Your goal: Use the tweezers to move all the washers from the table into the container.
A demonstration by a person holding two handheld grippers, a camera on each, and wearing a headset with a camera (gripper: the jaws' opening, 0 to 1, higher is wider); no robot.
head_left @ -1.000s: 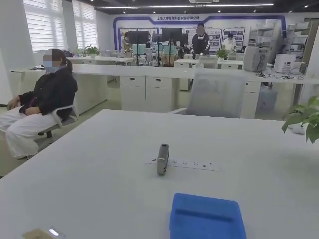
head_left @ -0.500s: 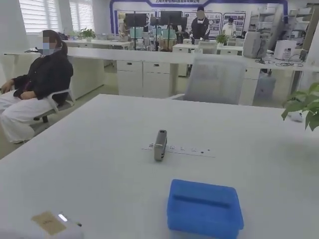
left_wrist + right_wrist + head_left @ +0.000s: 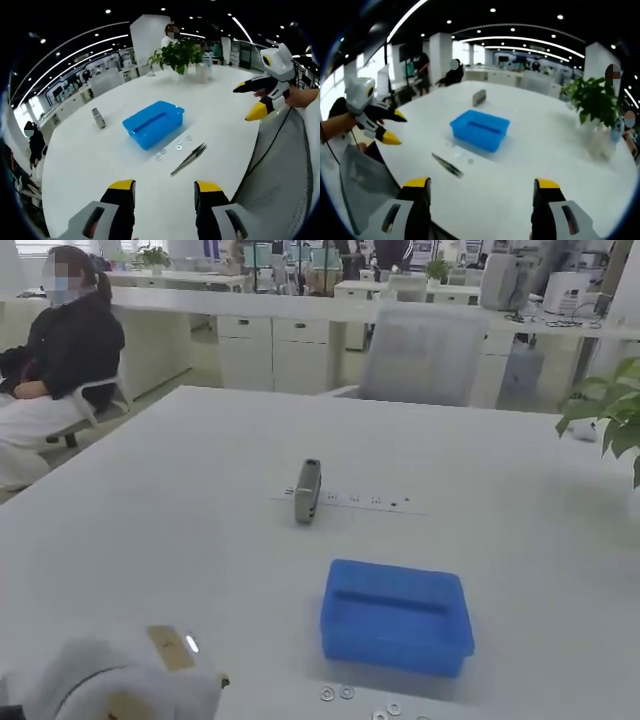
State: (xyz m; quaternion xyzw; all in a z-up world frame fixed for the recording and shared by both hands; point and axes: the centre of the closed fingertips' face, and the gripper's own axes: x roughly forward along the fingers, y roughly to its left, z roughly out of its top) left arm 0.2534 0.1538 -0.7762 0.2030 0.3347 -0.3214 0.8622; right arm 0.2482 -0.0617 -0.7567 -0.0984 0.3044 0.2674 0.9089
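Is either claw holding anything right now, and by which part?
Nothing is held: left claw and right claw both open, empty; slim metal tweezers lie untouched on the white table.

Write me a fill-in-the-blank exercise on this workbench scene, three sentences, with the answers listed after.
1. The container beside the washers is coloured ____.
2. The tweezers lie on the ____, held by neither gripper.
3. The jaws of the left gripper and of the right gripper both stand ____.
Missing words: blue; table; open.
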